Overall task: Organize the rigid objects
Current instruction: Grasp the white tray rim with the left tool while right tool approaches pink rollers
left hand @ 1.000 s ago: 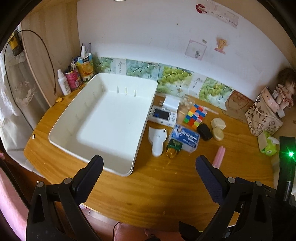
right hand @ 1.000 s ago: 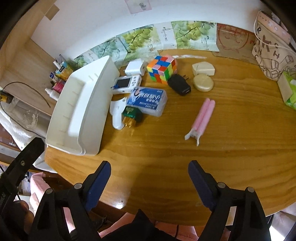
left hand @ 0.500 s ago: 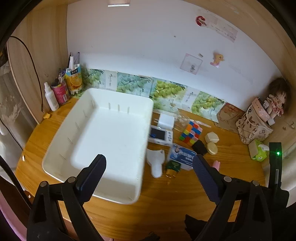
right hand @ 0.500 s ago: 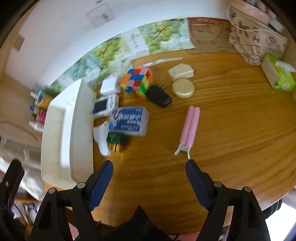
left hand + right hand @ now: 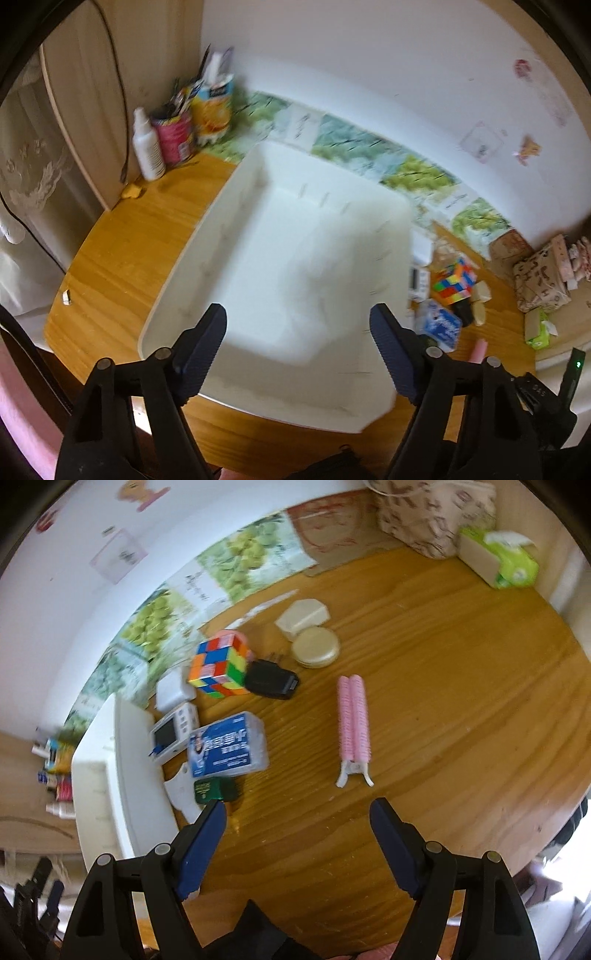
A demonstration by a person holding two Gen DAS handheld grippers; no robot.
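My left gripper (image 5: 295, 314) hovers over the near part of a large empty white tray (image 5: 192, 243); its jaws are closing with nothing between them. The right gripper (image 5: 298, 808) stands open over bare wood, just short of a pink hair-roller clip (image 5: 353, 716). Left of the clip lie a blue-and-white box (image 5: 227, 744), a small green bottle (image 5: 214, 789), a white thermometer (image 5: 181, 794), a white device with a screen (image 5: 173, 733) and a white adapter (image 5: 173, 694). Behind them sit a colour cube (image 5: 219, 668), a black charger (image 5: 271, 681), a round gold compact (image 5: 314, 649) and a cream case (image 5: 303, 617).
A white bottle (image 5: 147, 147), a pink can (image 5: 173, 136) and an orange carton (image 5: 214, 110) stand in the back left corner. A patterned bag (image 5: 432, 513) and a green tissue pack (image 5: 506, 559) sit at the back right. The table's rounded front edge runs below both grippers.
The left gripper has swung left and now sits over the tray, its jaws narrower. The right gripper has rolled and come slightly closer to the pink clip.
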